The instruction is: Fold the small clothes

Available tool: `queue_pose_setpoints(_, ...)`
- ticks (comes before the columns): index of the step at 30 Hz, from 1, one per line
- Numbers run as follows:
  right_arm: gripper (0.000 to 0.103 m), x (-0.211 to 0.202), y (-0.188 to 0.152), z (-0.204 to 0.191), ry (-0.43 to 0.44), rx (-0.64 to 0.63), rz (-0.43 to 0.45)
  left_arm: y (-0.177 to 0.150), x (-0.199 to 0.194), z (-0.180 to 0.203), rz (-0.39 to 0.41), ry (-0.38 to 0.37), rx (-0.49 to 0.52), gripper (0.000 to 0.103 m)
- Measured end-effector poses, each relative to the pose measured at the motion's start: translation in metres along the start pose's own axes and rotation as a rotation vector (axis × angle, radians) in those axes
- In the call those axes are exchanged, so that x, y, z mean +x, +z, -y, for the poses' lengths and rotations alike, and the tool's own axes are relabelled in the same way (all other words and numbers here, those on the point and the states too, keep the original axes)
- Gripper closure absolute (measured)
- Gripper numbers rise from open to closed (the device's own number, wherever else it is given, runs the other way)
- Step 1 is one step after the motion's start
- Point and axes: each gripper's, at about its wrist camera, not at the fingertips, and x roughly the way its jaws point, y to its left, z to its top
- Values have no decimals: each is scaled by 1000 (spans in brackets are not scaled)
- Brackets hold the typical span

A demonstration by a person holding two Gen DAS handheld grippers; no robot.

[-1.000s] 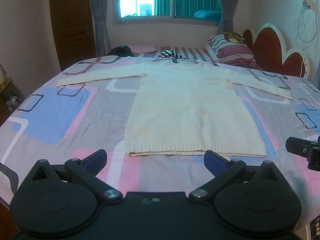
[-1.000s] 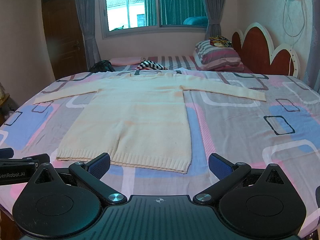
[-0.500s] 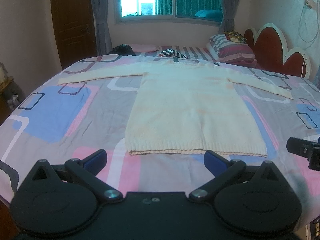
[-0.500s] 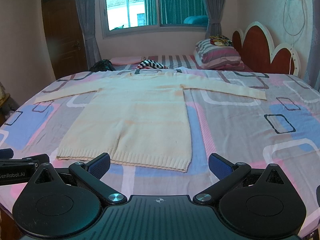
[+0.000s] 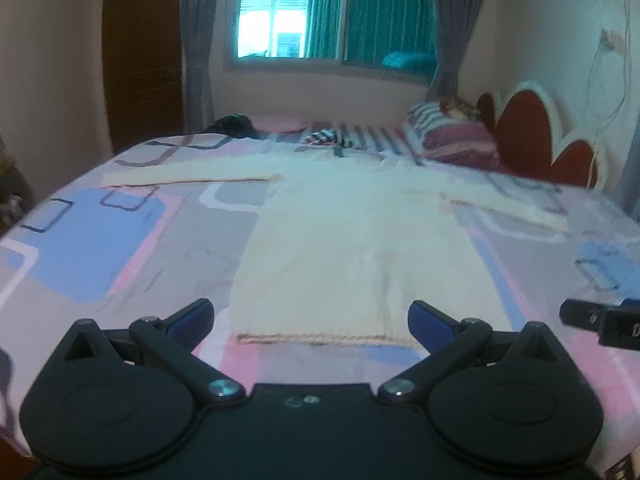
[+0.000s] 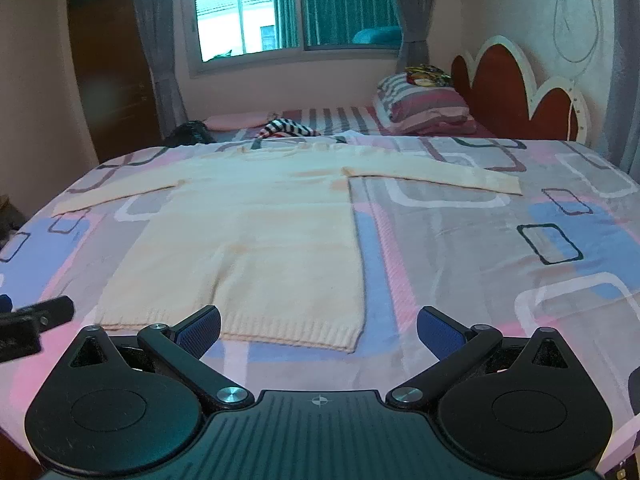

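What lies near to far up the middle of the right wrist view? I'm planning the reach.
Right gripper → cream sweater → striped garment → window.

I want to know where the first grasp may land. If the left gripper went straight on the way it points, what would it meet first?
Most likely the ribbed bottom hem of the cream sweater, which lies between the open left gripper fingers; depth is unclear.
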Motion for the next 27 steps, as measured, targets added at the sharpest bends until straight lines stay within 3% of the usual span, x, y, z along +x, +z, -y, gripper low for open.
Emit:
queue_pose_setpoints(7, 0, 18, 16, 19, -52, 8, 20, 19, 34, 7, -56, -44, 49, 0)
queue_pose_setpoints(13, 0, 40, 38, 37, -83, 6, 52, 39, 71, 20, -39, 38, 86, 0)
queue_pose_setpoints(16, 0, 55, 51, 49, -90, 15, 59, 50, 90, 22, -50, 23, 113, 0)
queue_pose_setpoints(27, 0, 134, 119, 127, -159, 143, 149, 95, 180, 10, -77, -15, 82, 0)
